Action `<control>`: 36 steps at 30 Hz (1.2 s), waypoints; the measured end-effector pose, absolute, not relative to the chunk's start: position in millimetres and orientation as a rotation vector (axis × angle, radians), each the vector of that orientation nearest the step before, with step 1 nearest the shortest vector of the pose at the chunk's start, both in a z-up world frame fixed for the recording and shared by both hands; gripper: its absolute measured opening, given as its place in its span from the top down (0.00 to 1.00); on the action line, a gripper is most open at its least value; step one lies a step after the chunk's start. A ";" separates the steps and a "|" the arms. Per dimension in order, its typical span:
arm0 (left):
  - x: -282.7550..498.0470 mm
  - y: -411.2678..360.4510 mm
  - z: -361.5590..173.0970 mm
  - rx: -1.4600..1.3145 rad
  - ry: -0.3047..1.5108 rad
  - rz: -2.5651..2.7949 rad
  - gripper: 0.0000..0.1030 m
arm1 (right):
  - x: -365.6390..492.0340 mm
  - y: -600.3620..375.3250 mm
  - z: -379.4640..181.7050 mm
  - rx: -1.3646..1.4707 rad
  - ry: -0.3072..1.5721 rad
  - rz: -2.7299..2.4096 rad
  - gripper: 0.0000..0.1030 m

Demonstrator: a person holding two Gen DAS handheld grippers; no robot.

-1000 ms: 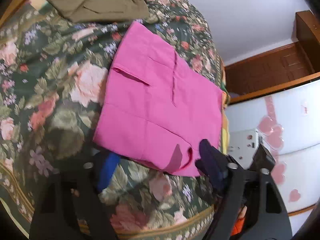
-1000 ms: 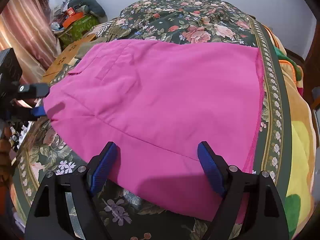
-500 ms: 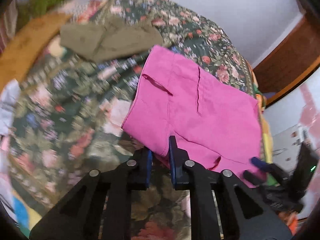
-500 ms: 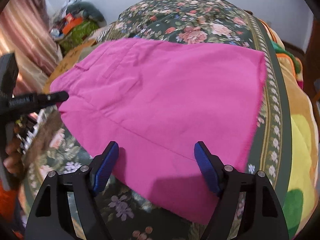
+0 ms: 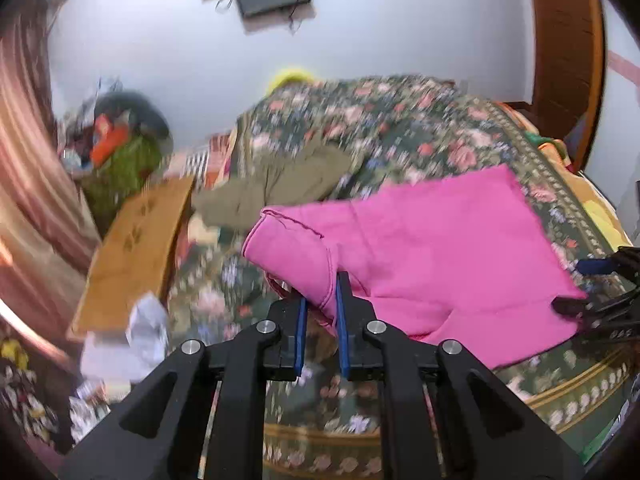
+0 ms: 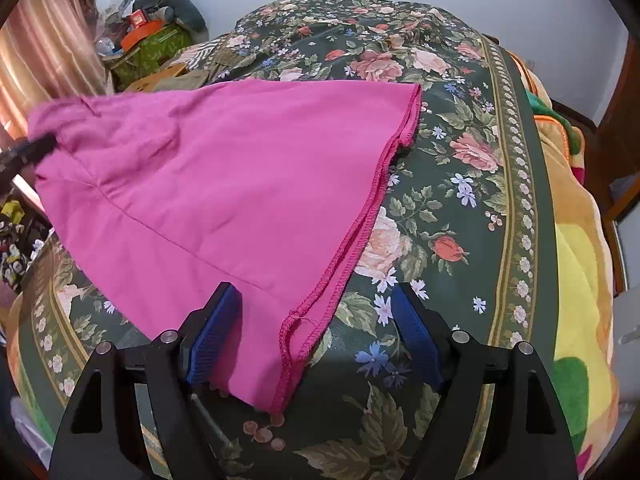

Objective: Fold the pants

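My left gripper [image 5: 320, 312] is clamped on a bunched corner of the pink pants [image 5: 432, 248], lifting it off the floral bedspread [image 5: 400, 120], mid-frame. My right gripper [image 6: 316, 340] is spread wide at bottom center, with the pants' stitched hem lying loose between its blue pads [image 6: 214, 334]. Olive garment [image 5: 280, 184] sits upper left of the pink.

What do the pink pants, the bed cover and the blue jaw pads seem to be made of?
Pink pants: thin matte woven cloth, probably cotton or a blend; soft creases and an overlocked thread edge show. Bed cover: printed floral fabric with a slight sheen, possibly polyester; it lies smooth. Blue pads on the right gripper: ribbed texture, likely rubber or foam, fibre unclear.
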State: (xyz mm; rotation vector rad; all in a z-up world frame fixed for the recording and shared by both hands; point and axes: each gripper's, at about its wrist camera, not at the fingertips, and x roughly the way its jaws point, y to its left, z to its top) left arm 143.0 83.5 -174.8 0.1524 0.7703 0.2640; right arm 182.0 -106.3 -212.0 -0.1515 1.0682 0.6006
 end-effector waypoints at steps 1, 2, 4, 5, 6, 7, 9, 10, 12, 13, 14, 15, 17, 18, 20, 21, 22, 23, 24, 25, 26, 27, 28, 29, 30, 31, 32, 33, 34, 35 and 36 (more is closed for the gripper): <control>145.4 77.2 -167.8 0.167 0.748 0.247 0.88 | 181.7 -106.5 -212.5 -0.153 1.065 0.602 0.26; 147.7 71.4 -162.2 0.174 0.731 0.230 0.88 | 181.3 -106.3 -212.7 -0.155 1.062 0.603 0.26; 154.4 56.4 -148.9 0.184 0.701 0.176 0.88 | 181.0 -106.4 -212.7 -0.158 1.060 0.607 0.26; 157.3 49.1 -143.7 0.185 0.692 0.148 0.88 | 180.8 -106.3 -212.4 -0.158 1.061 0.609 0.26; 160.8 40.5 -138.6 0.188 0.686 0.115 0.88 | 181.1 -106.4 -212.1 -0.156 1.065 0.610 0.26; 165.0 32.0 -134.4 0.190 0.684 0.077 0.88 | 180.8 -107.0 -211.3 -0.154 1.069 0.611 0.26; 173.9 13.2 -128.6 0.191 0.693 -0.016 0.88 | 180.0 -110.7 -208.2 -0.135 1.072 0.613 0.27; 177.0 5.6 -127.8 0.193 0.702 -0.051 0.88 | 179.9 -113.3 -206.7 -0.122 1.072 0.613 0.28; 183.8 -9.0 -129.7 0.192 0.733 -0.122 0.88 | 179.4 -122.2 -201.5 -0.083 1.062 0.602 0.28; 188.3 -16.2 -132.7 0.187 0.757 -0.161 0.88 | 179.2 -128.7 -197.6 -0.062 1.053 0.595 0.28; 192.6 -22.8 -136.5 0.182 0.781 -0.195 0.88 | 179.1 -133.9 -194.2 -0.048 1.044 0.588 0.28; 194.0 -29.4 -139.7 0.184 0.794 -0.214 0.88 | 178.5 -141.7 -189.6 -0.032 1.031 0.577 0.28; 197.8 -43.3 -149.3 0.197 0.827 -0.258 0.88 | 177.1 -152.0 -183.5 -0.011 1.014 0.559 0.27; 199.8 -47.2 -154.2 0.185 0.848 -0.278 0.88 | 176.4 -158.0 -181.0 -0.002 1.008 0.549 0.27; 205.1 -53.0 -164.8 0.145 0.892 -0.311 0.88 | 175.3 -168.9 -176.0 0.011 0.994 0.524 0.27; 208.9 -54.5 -171.8 0.115 0.926 -0.335 0.88 | 174.1 -173.7 -173.8 0.014 0.987 0.514 0.27; 210.4 -56.1 -176.2 0.098 0.945 -0.348 0.88 | 173.3 -178.3 -172.1 0.017 0.983 0.504 0.27; 211.7 -57.9 -181.2 0.086 0.962 -0.358 0.88 | 173.0 -182.0 -171.0 0.020 0.980 0.496 0.27; 212.8 -60.8 -187.7 0.081 0.982 -0.367 0.88 | 172.1 -185.5 -170.6 0.024 0.979 0.489 0.27; 214.2 -64.1 -194.5 0.080 1.004 -0.372 0.88 | 170.9 -189.0 -170.7 0.029 0.979 0.483 0.27; 214.3 -66.1 -200.0 0.076 1.020 -0.374 0.88 | 170.5 -191.0 -171.6 0.031 0.980 0.479 0.27; 215.1 -68.4 -205.8 0.068 1.039 -0.380 0.88 | 170.1 -192.9 -172.7 0.032 0.982 0.475 0.27; 214.3 -70.5 -208.5 0.064 1.044 -0.384 0.88 | 169.5 -194.3 -173.3 0.033 0.985 0.470 0.27; 214.2 -72.2 -209.7 0.063 1.047 -0.388 0.88 | 168.4 -195.8 -173.7 0.036 0.988 0.466 0.27; 213.3 -73.1 -210.2 0.064 1.048 -0.390 0.88 | 167.7 -197.1 -174.1 0.039 0.989 0.466 0.27; 213.0 -74.2 -210.1 0.067 1.049 -0.389 0.88 | 165.7 -198.4 -174.1 0.043 0.988 0.467 0.27; 213.2 -74.6 -209.8 0.070 1.053 -0.391 0.87 | 164.4 -198.9 -173.8 0.046 0.987 0.467 0.26; 212.7 -75.0 -207.8 0.073 1.057 -0.395 0.82 | 163.3 -199.1 -172.9 0.047 0.983 0.467 0.26; 212.6 -73.2 -205.6 0.070 1.058 -0.400 0.74 | 162.9 -199.2 -172.3 0.048 0.981 0.467 0.26; 213.5 -70.5 -202.6 0.064 1.055 -0.403 0.68 | 163.4 -198.8 -171.3 0.049 0.978 0.467 0.26; 213.6 -66.3 -198.3 0.057 1.042 -0.399 0.56 | 164.1 -198.0 -170.0 0.051 0.975 0.468 0.26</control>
